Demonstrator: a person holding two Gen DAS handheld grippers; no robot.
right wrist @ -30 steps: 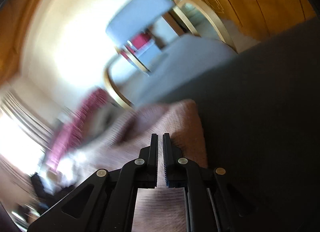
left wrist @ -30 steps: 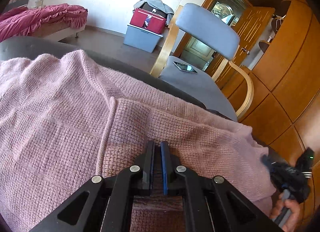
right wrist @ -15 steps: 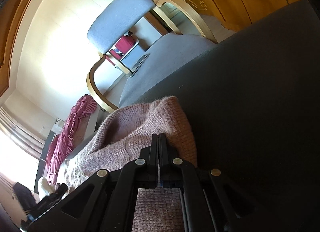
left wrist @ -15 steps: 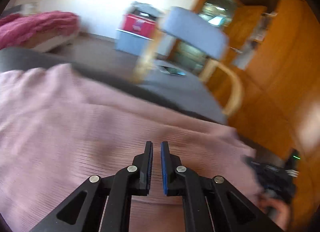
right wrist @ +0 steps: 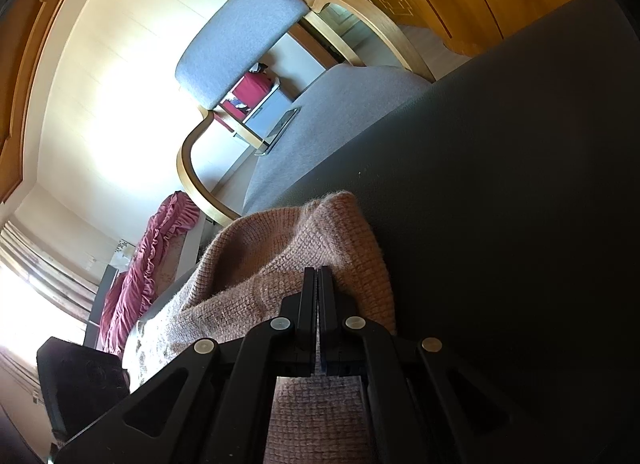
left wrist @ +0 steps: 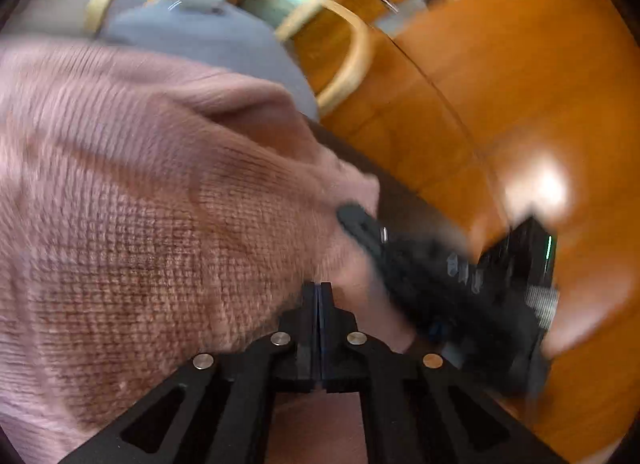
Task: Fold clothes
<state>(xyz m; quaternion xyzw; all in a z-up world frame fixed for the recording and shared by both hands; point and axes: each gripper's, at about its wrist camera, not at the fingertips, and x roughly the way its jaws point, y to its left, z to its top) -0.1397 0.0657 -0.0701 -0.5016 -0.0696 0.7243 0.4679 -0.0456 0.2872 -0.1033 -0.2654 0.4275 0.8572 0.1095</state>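
A pink knitted sweater (left wrist: 132,232) lies on a dark grey table (right wrist: 500,224). In the blurred left wrist view my left gripper (left wrist: 319,292) sits at the sweater's near right edge. Its jaws are closing and look pressed together on a fold of the knit. Just to its right is my right gripper (left wrist: 350,213), its tip at the sweater's right corner. In the right wrist view the right gripper (right wrist: 318,276) is shut on that raised corner of the sweater (right wrist: 288,240), with knit bunched on both sides of its fingers. The left tool's black housing (right wrist: 80,380) shows at the lower left.
A grey padded chair (right wrist: 240,36) with bent wooden arms stands just beyond the table, a phone (right wrist: 286,124) on its seat. Orange wooden cabinets (left wrist: 500,84) fill the right side. A bed with a crimson cover (right wrist: 148,264) is farther off.
My left gripper has swung right across the sweater to just beside the right gripper, and its narrow gap has shut. The right gripper has stayed at the sweater's corner.
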